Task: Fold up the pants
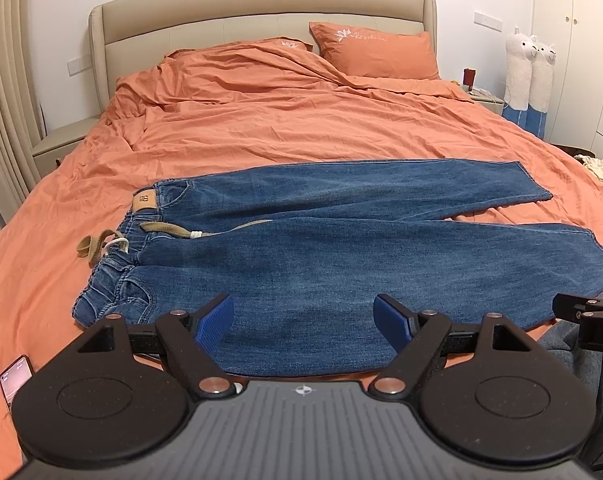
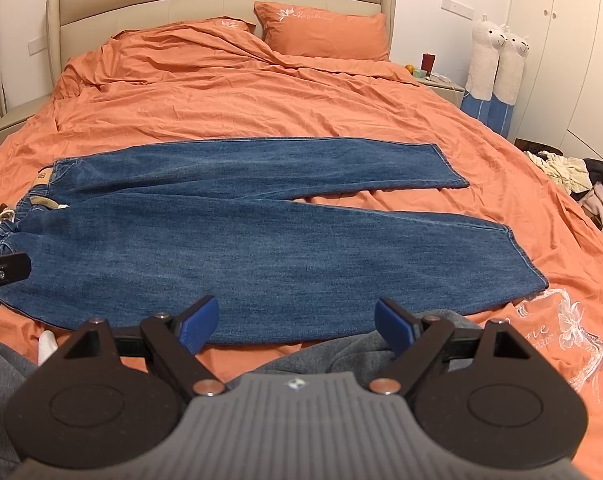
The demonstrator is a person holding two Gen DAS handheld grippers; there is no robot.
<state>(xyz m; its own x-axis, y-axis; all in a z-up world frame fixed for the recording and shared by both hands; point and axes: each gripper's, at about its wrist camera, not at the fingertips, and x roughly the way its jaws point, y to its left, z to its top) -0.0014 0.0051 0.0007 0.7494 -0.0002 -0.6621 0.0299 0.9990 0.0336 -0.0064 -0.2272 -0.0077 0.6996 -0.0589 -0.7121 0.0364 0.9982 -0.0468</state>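
Observation:
Blue jeans (image 1: 321, 248) lie flat across the orange bed (image 1: 261, 128), waistband at the left with a tan drawstring (image 1: 97, 246), both legs stretching right and spread slightly apart. They also show in the right wrist view (image 2: 237, 232). My left gripper (image 1: 303, 322) is open and empty, hovering over the near edge of the near leg close to the waist. My right gripper (image 2: 295, 322) is open and empty, over the near edge of the near leg toward the hem. Part of the right gripper (image 1: 585, 312) shows at the right edge of the left wrist view.
A phone (image 1: 15, 376) lies on the bed at the near left. Grey cloth (image 2: 341, 352) lies at the near edge. Orange pillows (image 1: 375, 50) sit by the headboard. A nightstand (image 2: 437, 78), two plush alpacas (image 2: 497, 60) and a clothes pile (image 2: 569, 172) stand right.

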